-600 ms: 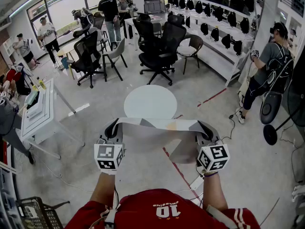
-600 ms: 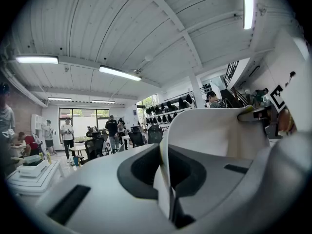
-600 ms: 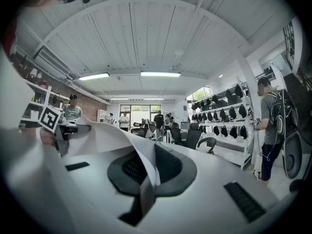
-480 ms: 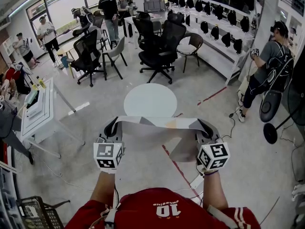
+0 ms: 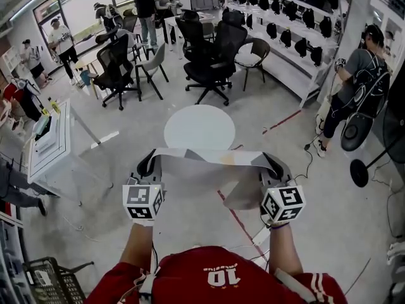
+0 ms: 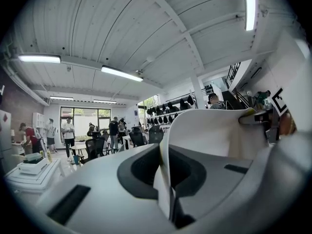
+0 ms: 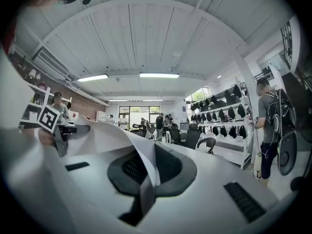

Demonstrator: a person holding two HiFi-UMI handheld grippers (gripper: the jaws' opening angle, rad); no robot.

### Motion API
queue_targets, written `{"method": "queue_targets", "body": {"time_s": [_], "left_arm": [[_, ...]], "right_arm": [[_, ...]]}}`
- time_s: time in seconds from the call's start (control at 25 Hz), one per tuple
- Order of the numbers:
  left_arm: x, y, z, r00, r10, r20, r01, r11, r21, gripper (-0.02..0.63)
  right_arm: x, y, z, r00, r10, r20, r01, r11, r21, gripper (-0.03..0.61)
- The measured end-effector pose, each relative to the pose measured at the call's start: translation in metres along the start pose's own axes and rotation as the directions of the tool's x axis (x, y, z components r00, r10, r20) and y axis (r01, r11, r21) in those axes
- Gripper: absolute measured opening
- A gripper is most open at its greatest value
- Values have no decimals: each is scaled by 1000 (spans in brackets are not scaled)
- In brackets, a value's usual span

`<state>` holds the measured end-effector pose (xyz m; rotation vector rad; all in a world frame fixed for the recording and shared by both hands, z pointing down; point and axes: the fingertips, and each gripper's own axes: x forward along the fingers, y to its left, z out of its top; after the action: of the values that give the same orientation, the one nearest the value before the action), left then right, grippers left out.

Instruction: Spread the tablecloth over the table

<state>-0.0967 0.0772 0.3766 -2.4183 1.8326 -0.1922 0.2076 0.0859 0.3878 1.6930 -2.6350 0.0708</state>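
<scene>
A pale grey tablecloth [image 5: 202, 170] hangs stretched between my two grippers, held in the air at chest height. My left gripper [image 5: 149, 163] is shut on its left edge, and the cloth [image 6: 214, 130] rises out of the closed jaws in the left gripper view. My right gripper [image 5: 271, 164] is shut on the right edge, where the cloth [image 7: 102, 130] folds out of its jaws. The round white table [image 5: 199, 127] stands on the floor just beyond the cloth, bare on top.
Black office chairs [image 5: 212, 62] stand behind the round table. A white desk [image 5: 54, 147] is at the left. People stand at the back [image 5: 147, 11] and at the right [image 5: 361, 81]. A fan on a stand [image 5: 357, 151] is at the right. Red tape [image 5: 237, 223] crosses the floor.
The view has shifted so the round table and the room sit a little higher in frame; both grippers hold the cloth as before.
</scene>
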Motion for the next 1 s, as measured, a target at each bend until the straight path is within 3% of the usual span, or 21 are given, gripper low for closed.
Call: {"method": "queue_targets", "body": {"time_s": [1.0], "left_arm": [[-32, -35, 13, 998, 59, 13, -59, 998, 7, 8]], "right_arm": [[-38, -11, 2, 997, 74, 4, -74, 997, 2, 17]]}}
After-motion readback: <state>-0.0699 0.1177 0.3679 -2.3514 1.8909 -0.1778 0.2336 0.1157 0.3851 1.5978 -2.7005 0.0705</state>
